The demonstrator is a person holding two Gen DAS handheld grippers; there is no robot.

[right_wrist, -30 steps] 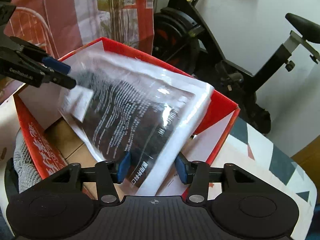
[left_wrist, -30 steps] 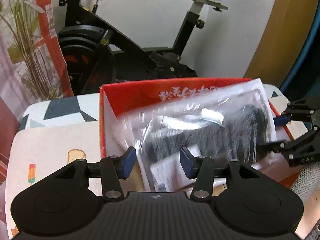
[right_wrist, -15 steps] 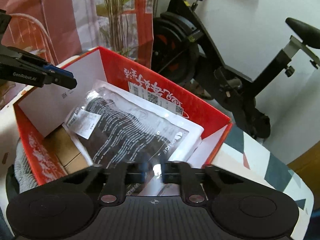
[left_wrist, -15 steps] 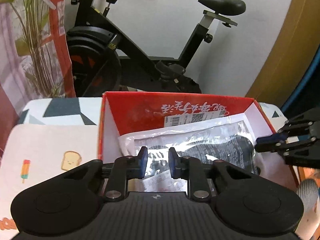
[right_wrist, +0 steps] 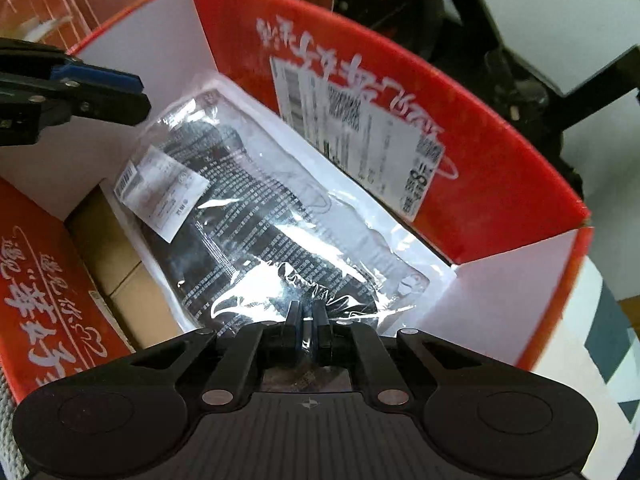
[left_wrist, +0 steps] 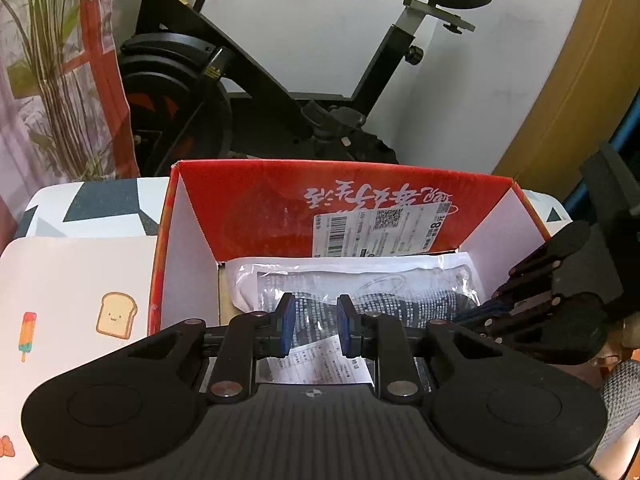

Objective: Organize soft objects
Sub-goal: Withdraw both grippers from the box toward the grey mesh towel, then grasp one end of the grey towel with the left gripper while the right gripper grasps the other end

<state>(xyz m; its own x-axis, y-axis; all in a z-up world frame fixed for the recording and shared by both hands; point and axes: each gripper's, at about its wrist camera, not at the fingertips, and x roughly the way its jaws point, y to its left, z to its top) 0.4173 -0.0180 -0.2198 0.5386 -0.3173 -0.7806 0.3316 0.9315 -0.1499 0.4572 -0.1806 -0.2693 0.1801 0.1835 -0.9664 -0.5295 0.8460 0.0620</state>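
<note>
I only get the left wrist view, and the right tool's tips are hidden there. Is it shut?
Observer: Yes. The right tool is shut, tips at the near edge of the clear bag lying in the red box. Whether film is caught, I cannot tell.
Operator: Is my left tool touching the bag?
Observer: It looks clear. The left tool hangs above the labelled corner, apart from it.

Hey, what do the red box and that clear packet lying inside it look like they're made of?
Red box: most likely printed cardboard, a faintly glossy red face with plain white inner flaps, brown board at the bottom and creased fold lines.

Clear packet: thin glossy plastic film, crinkled with bright glare; the dark item inside looks like knit fabric, though that is uncertain through the glare.
</note>
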